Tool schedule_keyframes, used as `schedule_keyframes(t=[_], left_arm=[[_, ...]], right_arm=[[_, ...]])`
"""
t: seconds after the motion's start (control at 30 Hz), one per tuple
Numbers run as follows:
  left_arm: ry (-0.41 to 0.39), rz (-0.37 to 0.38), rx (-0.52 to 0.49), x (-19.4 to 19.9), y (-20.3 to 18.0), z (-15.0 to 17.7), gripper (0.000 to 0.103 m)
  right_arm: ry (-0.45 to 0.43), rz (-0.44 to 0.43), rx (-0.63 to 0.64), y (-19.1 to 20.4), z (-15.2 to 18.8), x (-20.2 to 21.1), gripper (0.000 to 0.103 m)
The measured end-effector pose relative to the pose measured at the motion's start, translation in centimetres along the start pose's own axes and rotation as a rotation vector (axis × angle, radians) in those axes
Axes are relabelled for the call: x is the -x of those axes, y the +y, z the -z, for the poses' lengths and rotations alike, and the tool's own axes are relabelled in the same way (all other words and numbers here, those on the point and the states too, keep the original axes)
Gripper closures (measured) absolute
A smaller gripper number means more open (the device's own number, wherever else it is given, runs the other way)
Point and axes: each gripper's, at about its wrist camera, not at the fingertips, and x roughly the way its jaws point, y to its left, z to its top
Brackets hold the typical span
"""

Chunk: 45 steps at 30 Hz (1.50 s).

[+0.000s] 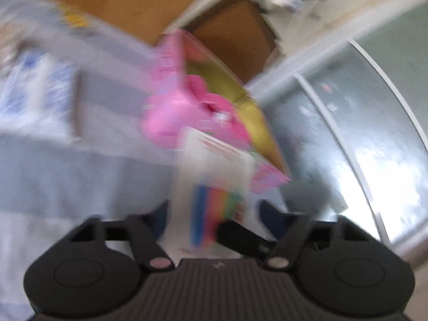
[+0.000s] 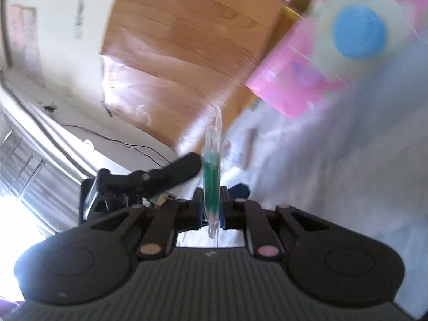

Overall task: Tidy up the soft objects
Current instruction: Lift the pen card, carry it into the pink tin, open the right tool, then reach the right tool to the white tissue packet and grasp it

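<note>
With the right gripper clamped edge-on on the flat packet and the left gripper open around it, carry it level toward the pink box

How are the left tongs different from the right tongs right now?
The left tongs stand wide open, while the right tongs are pinched shut. The right tongs squeeze the thin packet. The left tongs only have it between them and do not seem to press it. The left tongs face its flat, rainbow-striped side, while the right tongs see it edge-on. Both are black and meet at the same packet.
</note>
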Motion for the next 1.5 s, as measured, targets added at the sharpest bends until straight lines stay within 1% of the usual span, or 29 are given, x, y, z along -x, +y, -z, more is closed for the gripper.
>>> schedule_keyframes(t=[0.03, 0.07, 0.1, 0.17, 0.23, 0.27, 0.3, 0.33, 0.37, 0.4, 0.43, 0.47, 0.5, 0.53, 0.6, 0.7, 0.77, 0.83, 0.93, 0.97, 1.03, 1.1, 1.17, 1.27, 1.33, 1.37, 1.43, 1.47, 1.5], left_arm=[[0.009, -0.005, -0.04, -0.1, -1.2, -0.3, 0.042], [-0.002, -0.039, -0.097, -0.3, -2.6, -0.7, 0.042], [-0.015, -0.048, -0.148, -0.5, -3.9, -1.3, 0.042], [-0.023, -0.055, -0.181, -1.3, -5.4, -3.2, 0.042], [-0.038, -0.065, -0.214, -2.7, -6.7, -5.5, 0.041], [-0.056, -0.089, -0.26, -3.8, -7.5, -6.7, 0.034], [-0.066, -0.113, -0.298, -4.9, -8.0, -7.8, 0.021], [-0.069, -0.138, -0.332, -6.2, -8.7, -8.8, 0.008], [-0.08, -0.182, -0.362, -7.5, -9.4, -9.7, 0.007], [-0.105, -0.248, -0.377, -8.9, -9.8, -10.3, 0.008], [-0.125, -0.33, -0.398, -10.4, -10.0, -10.7, 0.011], [-0.129, -0.4, -0.422, -11.3, -10.0, -10.8, 0.012], [-0.129, -0.463, -0.437, -12.1, -9.9, -10.6, 0.013], [-0.127, -0.499, -0.449, -12.6, -9.8, -10.2, 0.013], [-0.132, -0.489, -0.489, -12.2, -9.5, -8.6, 0.013], [-0.159, -0.529, -0.56, -11.3, -10.0, -6.3, 0.013], [-0.18, -0.518, -0.581, -9.3, -9.8, -4.9, 0.013], [-0.203, -0.514, -0.577, -6.8, -9.3, -4.2, 0.013], [-0.277, -0.549, -0.532, -1.4, -7.0, -3.1, 0.013], [-0.308, -0.581, -0.497, 0.7, -5.6, -2.6, 0.013], [-0.345, -0.631, -0.41, 4.0, -2.7, -1.8, 0.017], [-0.362, -0.685, -0.285, 6.9, 0.7, -1.2, 0.02], [-0.351, -0.731, -0.189, 8.5, 3.5, -0.9, 0.022], [-0.361, -0.76, -0.131, 10.1, 5.4, -0.3, 0.022], [-0.372, -0.757, -0.114, 10.8, 5.7, -0.1, 0.021], [-0.377, -0.752, -0.108, 11.0, 5.7, 0.0, 0.021], [-0.388, -0.745, -0.089, 11.4, 5.6, 0.0, 0.021], [-0.388, -0.738, -0.081, 11.6, 5.7, 0.1, 0.021], [-0.387, -0.731, -0.08, 11.8, 5.6, 0.1, 0.021]], right_arm=[[-0.018, 0.005, 0.021, 0.5, -0.7, 0.3, 0.088], [-0.033, 0.0, 0.032, 1.0, -1.5, 0.6, 0.088], [-0.057, 0.006, 0.048, 1.6, -2.6, 0.9, 0.088], [-0.11, 0.038, 0.097, 2.6, -4.3, 1.2, 0.088], [-0.184, 0.097, 0.141, 3.4, -6.5, 1.4, 0.088], [-0.216, 0.133, 0.151, 3.4, -7.6, 1.6, 0.088], [-0.25, 0.185, 0.166, 3.4, -8.7, 1.5, 0.088], [-0.291, 0.262, 0.201, 3.5, -9.6, 1.2, 0.086], [-0.342, 0.377, 0.247, 3.7, -10.4, 0.8, 0.083], [-0.386, 0.516, 0.293, 3.7, -11.0, 0.4, 0.064], [-0.402, 0.652, 0.342, 3.6, -11.5, -0.3, 0.052], [-0.422, 0.748, 0.372, 3.4, -11.5, -0.6, 0.048], [-0.458, 0.8, 0.388, 3.4, -11.2, -0.4, 0.048], [-0.486, 0.784, 0.398, 3.4, -10.8, 0.2, 0.048], [-0.534, 0.783, 0.422, 3.8, -9.5, 0.7, 0.048], [-0.554, 0.784, 0.465, 4.5, -7.2, 0.6, 0.048], [-0.539, 0.74, 0.501, 4.5, -5.9, 1.0, 0.048], [-0.518, 0.703, 0.574, 5.7, -4.0, 0.3, 0.048], [-0.453, 0.629, 0.667, 7.6, -1.8, -1.6, 0.048], [-0.413, 0.598, 0.693, 8.2, -1.1, -2.6, 0.048], [-0.296, 0.531, 0.738, 9.1, 0.4, -5.1, 0.048], [-0.141, 0.486, 0.779, 9.7, 1.6, -8.6, 0.049], [-0.004, 0.486, 0.803, 9.7, 2.3, -12.4, 0.048], [0.134, 0.523, 0.783, 9.4, 2.4, -16.8, 0.045], [0.168, 0.512, 0.768, 9.4, 2.6, -18.6, 0.032], [0.179, 0.537, 0.773, 9.3, 2.6, -19.6, 0.021], [0.211, 0.574, 0.779, 9.0, 2.6, -21.0, 0.019], [0.219, 0.566, 0.77, 8.8, 2.6, -21.2, 0.019], [0.234, 0.548, 0.75, 8.5, 2.5, -21.2, 0.022]])
